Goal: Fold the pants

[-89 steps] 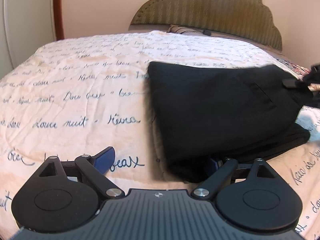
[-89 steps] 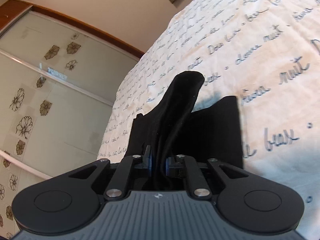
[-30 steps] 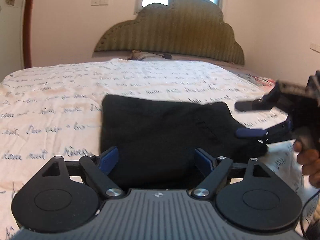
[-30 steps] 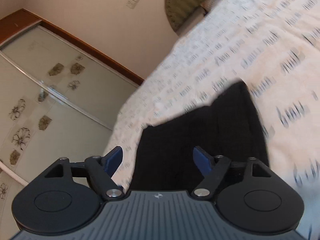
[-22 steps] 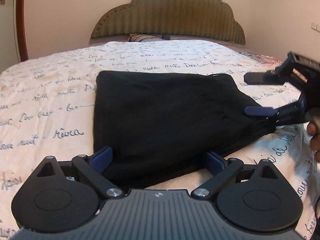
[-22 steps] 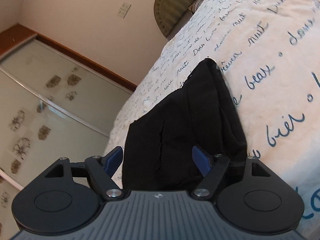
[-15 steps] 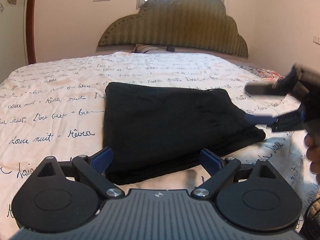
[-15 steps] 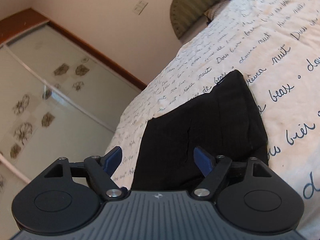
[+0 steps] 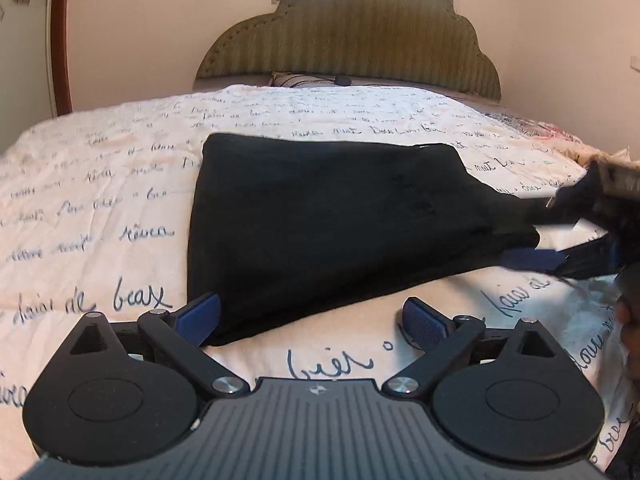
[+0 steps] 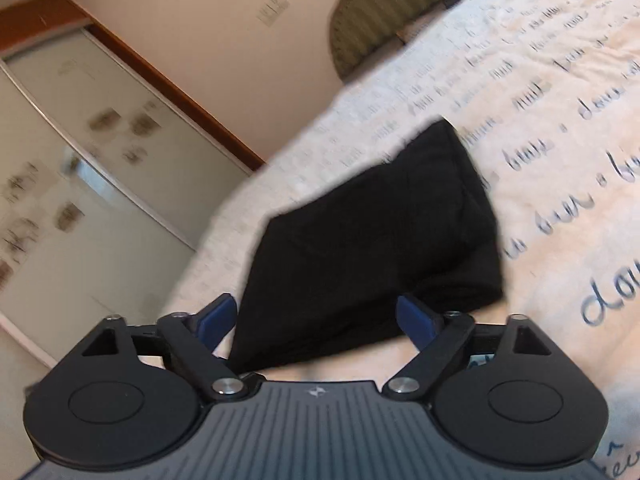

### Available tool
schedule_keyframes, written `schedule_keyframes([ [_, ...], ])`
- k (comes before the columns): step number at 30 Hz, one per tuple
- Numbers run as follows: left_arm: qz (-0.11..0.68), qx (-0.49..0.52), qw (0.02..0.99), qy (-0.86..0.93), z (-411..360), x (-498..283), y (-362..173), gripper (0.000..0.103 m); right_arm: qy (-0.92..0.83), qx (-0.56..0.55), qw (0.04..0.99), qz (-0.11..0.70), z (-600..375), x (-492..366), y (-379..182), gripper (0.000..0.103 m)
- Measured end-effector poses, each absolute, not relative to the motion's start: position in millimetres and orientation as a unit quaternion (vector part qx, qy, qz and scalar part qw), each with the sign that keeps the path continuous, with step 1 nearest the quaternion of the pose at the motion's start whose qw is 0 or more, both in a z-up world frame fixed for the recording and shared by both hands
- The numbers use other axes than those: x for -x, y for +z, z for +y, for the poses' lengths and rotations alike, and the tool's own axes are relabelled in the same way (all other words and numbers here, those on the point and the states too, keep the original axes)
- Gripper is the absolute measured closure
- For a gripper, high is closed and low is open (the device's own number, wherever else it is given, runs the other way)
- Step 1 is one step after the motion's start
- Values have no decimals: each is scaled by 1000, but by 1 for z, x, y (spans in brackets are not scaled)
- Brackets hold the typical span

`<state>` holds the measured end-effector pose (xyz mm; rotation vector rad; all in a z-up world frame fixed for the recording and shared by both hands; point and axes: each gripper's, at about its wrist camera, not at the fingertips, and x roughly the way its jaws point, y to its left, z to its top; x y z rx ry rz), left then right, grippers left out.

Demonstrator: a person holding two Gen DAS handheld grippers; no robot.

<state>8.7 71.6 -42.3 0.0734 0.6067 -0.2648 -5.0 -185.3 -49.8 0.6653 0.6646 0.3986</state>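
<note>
The black pants lie folded into a flat packet on the bed. My left gripper stands open at the packet's near edge. Its left pad is beside the near left corner, and bare bed cover fills most of the gap. In the right wrist view the pants lie just ahead of my right gripper. Its jaws are opening, and the packet's near end sits between the pads without being pressed. From the left wrist view, the right gripper is at the packet's right corner.
The bed cover is cream with blue handwriting. A padded headboard and a pillow are at the far end. Sliding doors with flower prints stand beyond the bed's side. A hand shows at the right edge.
The right gripper, earlier shut on a raised fold of the pants, has let go and its jaws have widened. The pants now lie flat. The left gripper has opened wider and drawn back slightly.
</note>
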Motion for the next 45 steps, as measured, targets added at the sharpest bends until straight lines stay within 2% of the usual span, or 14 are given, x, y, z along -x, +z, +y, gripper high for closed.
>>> schedule_keyframes([
  [6, 300, -9, 949, -95, 84, 21, -35, 5, 175, -294, 890, 301, -169, 34, -32, 13],
  [9, 305, 4, 950, -64, 95, 31, -42, 5, 134, -221, 918, 301, -149, 50, -25, 12],
  [13, 309, 13, 950, -38, 106, 37, -46, 3, 76, -103, 931, 340, -115, 48, -38, 11],
  [14, 305, 16, 951, -37, 107, 38, -47, 2, 73, -74, 936, 337, -106, 48, -40, 8],
  [15, 301, 18, 953, -34, 107, 38, -48, 1, 73, -52, 937, 339, -97, 47, -42, 1],
  [18, 288, 8, 957, -22, 101, 37, -54, 0, 44, -15, 943, 330, -79, 48, -50, 0],
  [31, 272, 11, 962, -21, 104, 44, -57, 0, 26, -3, 961, 275, -75, 63, -59, 0],
  [45, 268, 9, 963, -26, 104, 45, -59, 0, 17, -10, 964, 267, -73, 64, -61, 0],
])
